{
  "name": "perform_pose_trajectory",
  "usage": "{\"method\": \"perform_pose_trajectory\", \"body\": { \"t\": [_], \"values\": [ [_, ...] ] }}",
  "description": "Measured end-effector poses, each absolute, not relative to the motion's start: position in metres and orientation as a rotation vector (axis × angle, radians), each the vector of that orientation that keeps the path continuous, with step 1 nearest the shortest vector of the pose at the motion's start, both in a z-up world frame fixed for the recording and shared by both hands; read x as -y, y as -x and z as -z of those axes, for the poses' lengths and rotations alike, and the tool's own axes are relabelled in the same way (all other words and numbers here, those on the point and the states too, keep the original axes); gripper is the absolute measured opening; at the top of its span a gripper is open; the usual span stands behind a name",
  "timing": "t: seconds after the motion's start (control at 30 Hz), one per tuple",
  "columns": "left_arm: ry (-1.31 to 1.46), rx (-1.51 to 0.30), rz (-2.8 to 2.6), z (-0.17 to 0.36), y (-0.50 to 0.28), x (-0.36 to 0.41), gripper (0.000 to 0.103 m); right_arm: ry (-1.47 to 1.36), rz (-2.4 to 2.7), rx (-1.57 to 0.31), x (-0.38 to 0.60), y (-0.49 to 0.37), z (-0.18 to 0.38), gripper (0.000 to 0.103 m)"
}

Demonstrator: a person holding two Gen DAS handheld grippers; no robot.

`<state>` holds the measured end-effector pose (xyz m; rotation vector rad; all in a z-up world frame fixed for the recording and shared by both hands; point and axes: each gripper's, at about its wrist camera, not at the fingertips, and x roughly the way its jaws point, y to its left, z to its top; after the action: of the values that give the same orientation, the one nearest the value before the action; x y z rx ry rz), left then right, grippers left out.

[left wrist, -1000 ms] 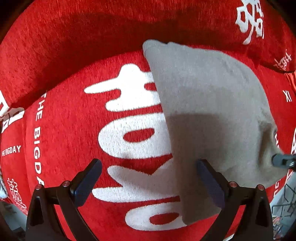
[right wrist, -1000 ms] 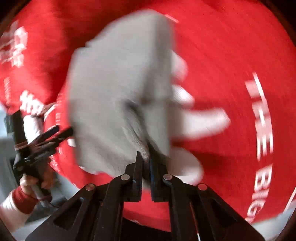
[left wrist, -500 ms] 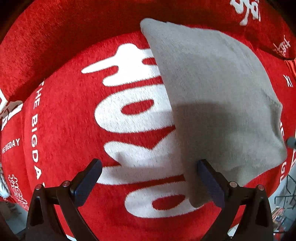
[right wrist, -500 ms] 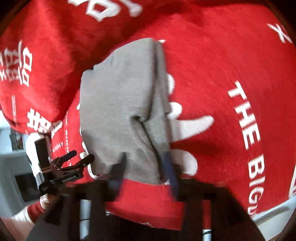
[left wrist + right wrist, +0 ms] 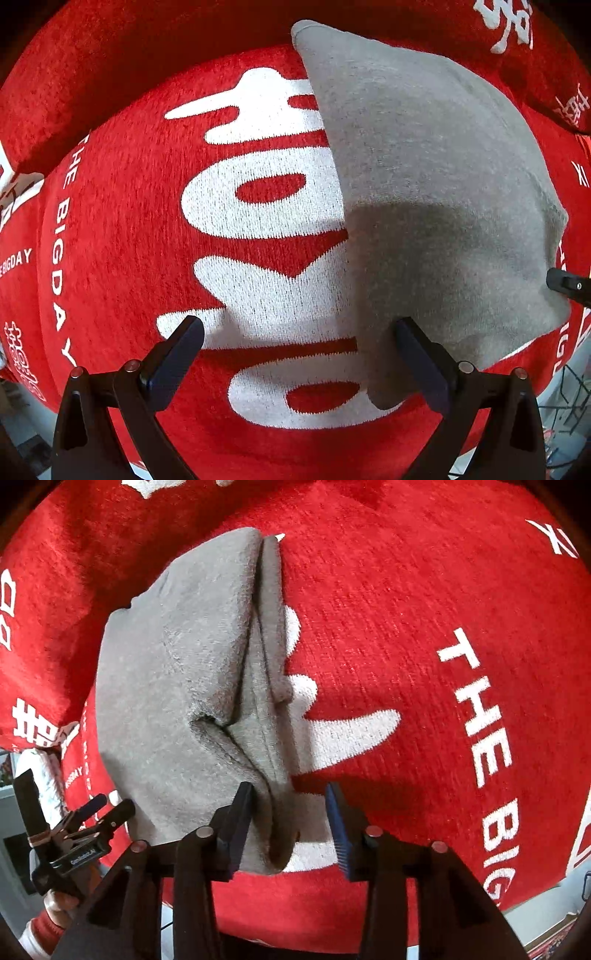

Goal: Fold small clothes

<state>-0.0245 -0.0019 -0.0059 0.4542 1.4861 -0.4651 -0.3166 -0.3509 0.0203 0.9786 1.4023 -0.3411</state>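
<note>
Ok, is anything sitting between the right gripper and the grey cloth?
Nothing visible. The right gripper is open, and the near edge of the folded grey cloth lies between its fingers on the red blanket. The left gripper is open too, off at the cloth's other side.
</note>
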Motion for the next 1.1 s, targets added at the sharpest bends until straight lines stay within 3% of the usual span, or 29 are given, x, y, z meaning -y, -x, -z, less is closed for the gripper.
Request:
{"method": "perform_pose_trajectory", "body": {
  "t": [0.2, 0.43, 0.5, 0.7, 1.1],
  "values": [
    [-0.444, -1.478, 0.484, 0.008, 0.023, -0.003, 0.103, -1.041, 0.394, -1.382, 0.348, 0.326, -0.019, 0.054],
    [-0.423, -1.475, 0.509, 0.003, 0.012, -0.015, 0.103, -1.075, 0.449, -1.307, 0.354, 0.349, -0.041, 0.057],
    [-0.414, -1.461, 0.529, -0.004, 0.009, -0.020, 0.103, -1.095, 0.443, -1.251, 0.359, 0.353, -0.048, 0.069],
    [-0.271, -1.411, 0.543, -0.027, -0.013, -0.038, 0.103, -1.192, 0.375, -1.131, 0.383, 0.350, -0.048, 0.081],
    [-0.148, -1.445, 0.568, -0.014, -0.058, 0.003, 0.103, -1.247, 0.213, -1.142, 0.411, 0.303, -0.009, 0.081]
  ]
}}
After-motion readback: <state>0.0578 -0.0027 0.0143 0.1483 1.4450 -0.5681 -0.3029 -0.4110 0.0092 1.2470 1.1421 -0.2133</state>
